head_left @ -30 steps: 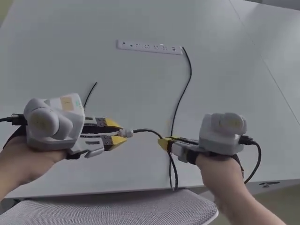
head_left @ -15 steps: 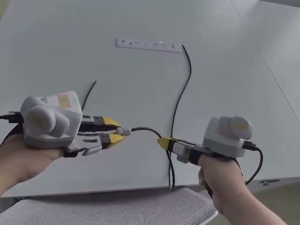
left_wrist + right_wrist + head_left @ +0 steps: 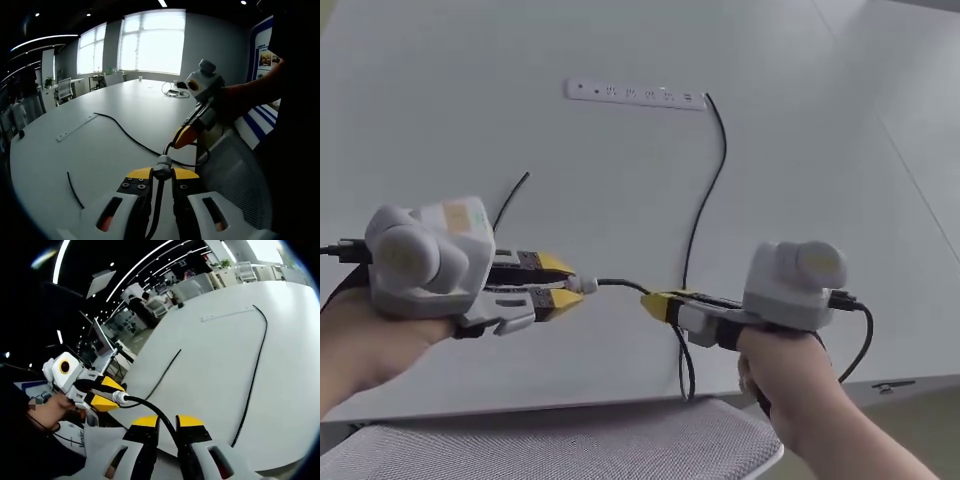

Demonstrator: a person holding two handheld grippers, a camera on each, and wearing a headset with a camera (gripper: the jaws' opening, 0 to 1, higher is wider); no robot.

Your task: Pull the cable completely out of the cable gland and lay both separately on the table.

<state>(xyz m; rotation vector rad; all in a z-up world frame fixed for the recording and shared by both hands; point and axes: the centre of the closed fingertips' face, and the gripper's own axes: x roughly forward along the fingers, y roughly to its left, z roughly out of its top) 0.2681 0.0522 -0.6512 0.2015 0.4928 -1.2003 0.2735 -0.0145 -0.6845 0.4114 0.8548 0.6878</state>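
Observation:
My left gripper (image 3: 568, 290) is held above the table's near edge, shut on a small pale cable gland (image 3: 587, 285). In the left gripper view the gland (image 3: 161, 162) sits between the yellow tips, and the black cable (image 3: 156, 210) runs back between the jaws. From the gland, the cable (image 3: 620, 285) arcs right to my right gripper (image 3: 653, 304), which is shut on it. In the right gripper view the cable (image 3: 152, 411) passes between the yellow jaw tips and leads to the gland (image 3: 118, 398) in the left gripper (image 3: 105, 394).
A white power strip (image 3: 635, 95) lies at the back of the white table (image 3: 820, 180). Its black cord (image 3: 705, 200) runs toward the near edge under my right gripper. A short loose black cable (image 3: 510, 200) lies at the left. A grey chair seat (image 3: 570, 445) is below the edge.
My right gripper has moved a little left, closer to the left gripper, and the cable arc between them is shorter and flatter. The left gripper has stayed nearly in place.

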